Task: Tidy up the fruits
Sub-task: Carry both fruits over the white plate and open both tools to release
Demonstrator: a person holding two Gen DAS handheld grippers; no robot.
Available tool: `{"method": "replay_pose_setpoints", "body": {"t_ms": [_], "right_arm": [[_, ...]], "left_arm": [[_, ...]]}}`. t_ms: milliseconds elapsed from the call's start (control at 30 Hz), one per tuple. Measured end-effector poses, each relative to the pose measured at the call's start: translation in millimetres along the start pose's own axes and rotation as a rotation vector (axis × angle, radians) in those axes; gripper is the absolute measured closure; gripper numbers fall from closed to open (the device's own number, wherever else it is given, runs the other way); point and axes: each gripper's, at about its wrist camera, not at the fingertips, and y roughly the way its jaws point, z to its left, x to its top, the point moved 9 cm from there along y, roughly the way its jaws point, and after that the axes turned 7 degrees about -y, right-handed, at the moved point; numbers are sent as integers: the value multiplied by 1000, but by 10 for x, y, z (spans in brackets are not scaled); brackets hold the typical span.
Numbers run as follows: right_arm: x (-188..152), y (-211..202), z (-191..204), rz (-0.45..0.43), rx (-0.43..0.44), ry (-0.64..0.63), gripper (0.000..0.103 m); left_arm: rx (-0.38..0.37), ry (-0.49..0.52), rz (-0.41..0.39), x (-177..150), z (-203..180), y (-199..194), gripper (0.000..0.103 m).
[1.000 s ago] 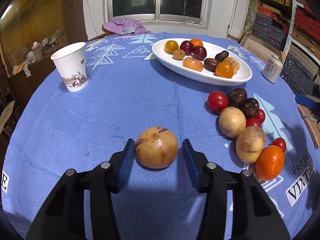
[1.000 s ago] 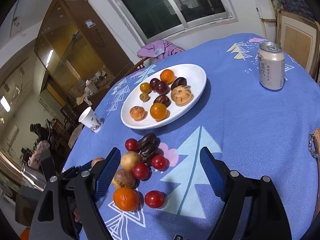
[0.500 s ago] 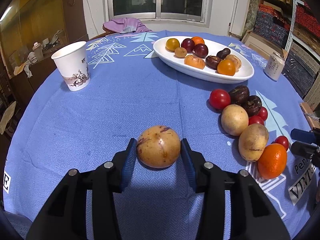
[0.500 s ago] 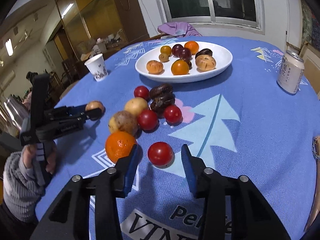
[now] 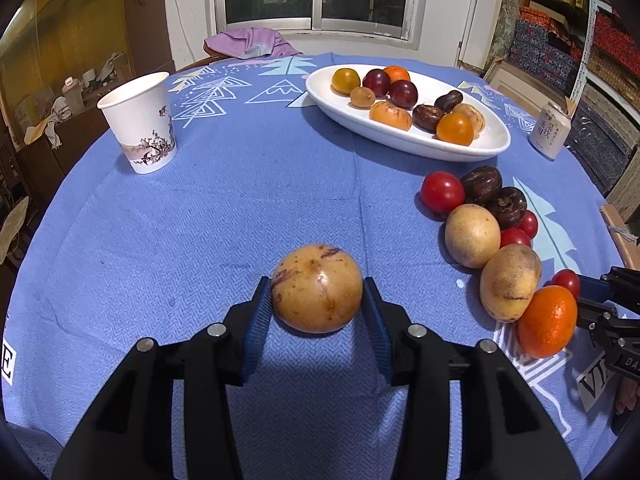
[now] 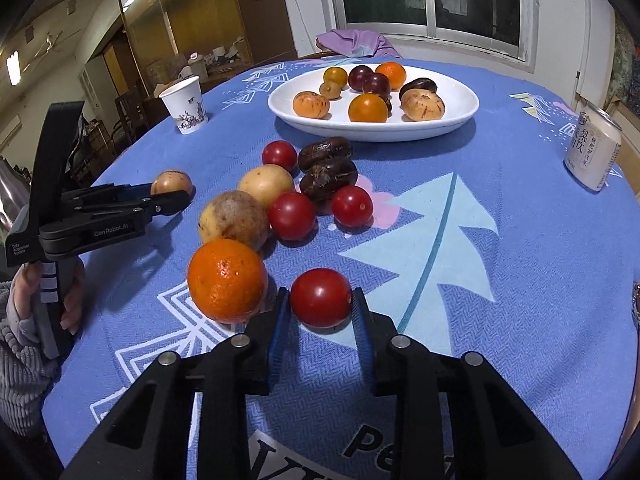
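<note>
Both grippers are loading up for the plate (image 5: 408,142) run: left gripper (image 5: 318,308) is clamped on the speckled yellow fruit (image 5: 318,288) right at its tips, while right gripper (image 6: 320,312) is closing round the red tomato (image 6: 321,297) between its pads, orange (image 6: 227,280) just left.

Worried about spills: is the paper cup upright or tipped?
Upright. The paper cup stands on its base on the blue tablecloth, open rim up. Contents: cannot tell.
</note>
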Motion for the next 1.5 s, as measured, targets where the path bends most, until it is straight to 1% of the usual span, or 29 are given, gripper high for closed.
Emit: {"method": "replay_pose_setpoints", "body": {"t_ms": [167, 367, 500, 533, 600, 700, 767, 833, 967, 1100, 1333, 1500], "right_arm": [[28, -24, -52, -9, 4, 25, 71], [89, -118, -118, -44, 9, 55, 71], [211, -240, -278, -86, 36, 129, 72], [293, -293, -333, -104, 43, 150, 72], [482, -376, -430, -135, 31, 165, 72], [867, -474, -529, -177, 24, 175, 72], [1138, -470, -569, -200, 20, 182, 72], [1382, -367, -575, -205, 27, 185, 72], [1646, -24, -544, -180, 69, 211, 72], [1728, 359, -527, -127, 56, 190, 72], [1823, 677, -619, -103, 52, 172, 72], [1871, 903, -597, -67, 59, 142, 72]], "left_arm": [[-26, 1, -4, -4, -34, -20, 59], [-30, 31, -63, 75, -138, -163, 59], [-44, 22, -92, 344, -232, -245, 59], [-49, 23, -100, 446, -274, -261, 59], [-62, 29, -116, 693, -387, -287, 59], [-78, 34, -132, 1014, -566, -266, 59], [-90, 18, -143, 1203, -646, -218, 59], [-101, -13, -138, 1362, -688, -97, 59], [-98, -71, -101, 1548, -624, 244, 59], [-102, -101, -82, 1648, -564, 493, 59], [-113, -75, -62, 1777, -635, 803, 59], [-117, -78, -9, 1753, -621, 1047, 59]]}}
